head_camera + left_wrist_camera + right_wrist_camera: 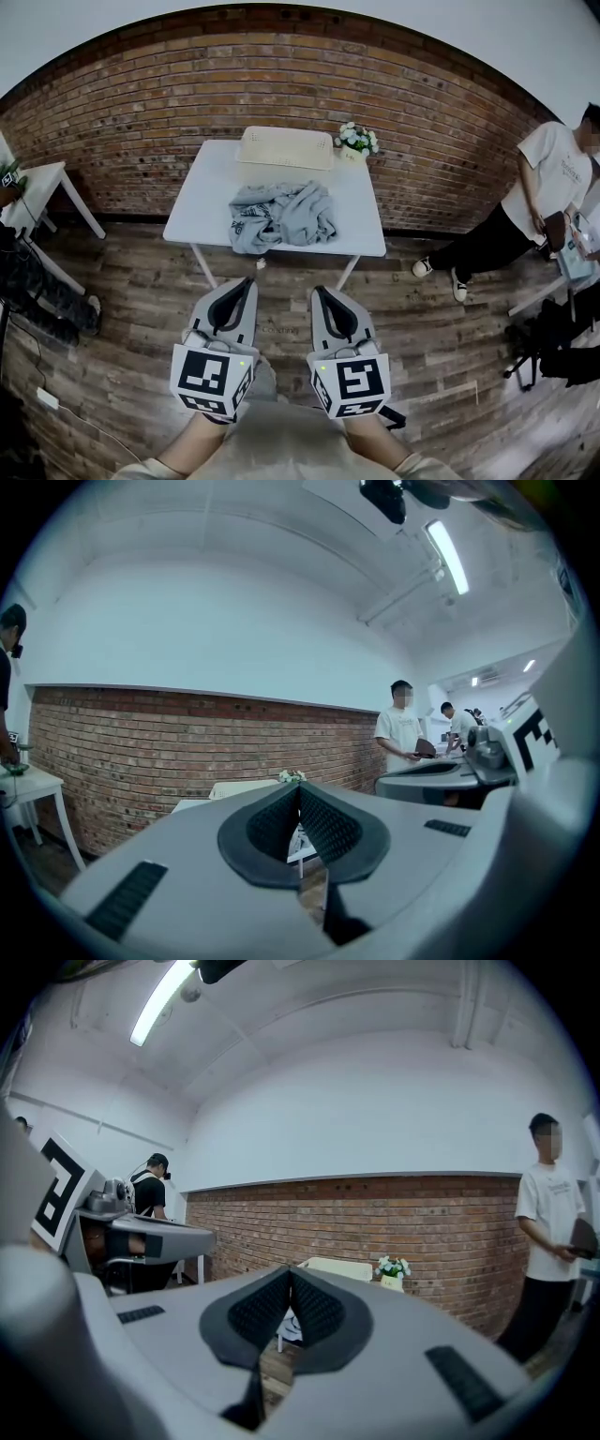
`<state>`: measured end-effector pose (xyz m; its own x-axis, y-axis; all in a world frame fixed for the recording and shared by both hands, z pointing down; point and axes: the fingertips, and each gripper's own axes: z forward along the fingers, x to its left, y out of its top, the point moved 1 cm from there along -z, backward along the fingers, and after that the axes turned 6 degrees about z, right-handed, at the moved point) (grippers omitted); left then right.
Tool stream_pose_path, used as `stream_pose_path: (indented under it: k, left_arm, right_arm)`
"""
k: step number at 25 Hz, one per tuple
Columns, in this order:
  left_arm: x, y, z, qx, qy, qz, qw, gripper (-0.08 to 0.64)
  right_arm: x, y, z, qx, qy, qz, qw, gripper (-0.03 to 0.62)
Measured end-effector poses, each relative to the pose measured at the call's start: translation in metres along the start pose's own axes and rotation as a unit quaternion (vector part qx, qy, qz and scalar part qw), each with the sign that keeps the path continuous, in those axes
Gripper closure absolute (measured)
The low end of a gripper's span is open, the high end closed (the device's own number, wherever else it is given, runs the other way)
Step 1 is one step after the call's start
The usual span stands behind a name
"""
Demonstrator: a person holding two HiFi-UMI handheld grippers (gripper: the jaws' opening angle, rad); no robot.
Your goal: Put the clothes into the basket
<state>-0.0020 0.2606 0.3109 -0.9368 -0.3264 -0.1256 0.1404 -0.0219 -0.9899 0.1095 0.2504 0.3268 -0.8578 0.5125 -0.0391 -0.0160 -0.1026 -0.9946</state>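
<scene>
A crumpled pile of grey clothes (281, 216) lies on the front half of a small white table (202, 211). Behind the pile, at the table's far edge, stands a cream basket (286, 147). Both grippers are held side by side in front of the table, well short of it. My left gripper (248, 280) is shut with nothing between its jaws, and its tips (300, 789) meet. My right gripper (317, 290) is likewise shut and empty, its tips (290, 1274) touching. The basket (335, 1268) shows small beyond the right jaws.
A small pot of white flowers (356, 141) stands at the table's back right corner. A brick wall (141, 112) runs behind. A person (534, 202) in a white shirt stands at the right, another white table (42, 192) and a person's legs (42, 291) at the left. A cable (66, 412) lies on the wooden floor.
</scene>
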Motion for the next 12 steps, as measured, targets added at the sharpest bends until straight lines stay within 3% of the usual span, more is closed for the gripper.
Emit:
stream_pose_path:
  k: [12]
  left_arm:
    - [0.035, -0.008, 0.045, 0.003, -0.001, -0.008, 1.0000, 0.551]
  right_arm:
    - [-0.021, 0.003, 0.049, 0.002, -0.012, -0.005, 1.000, 0.586]
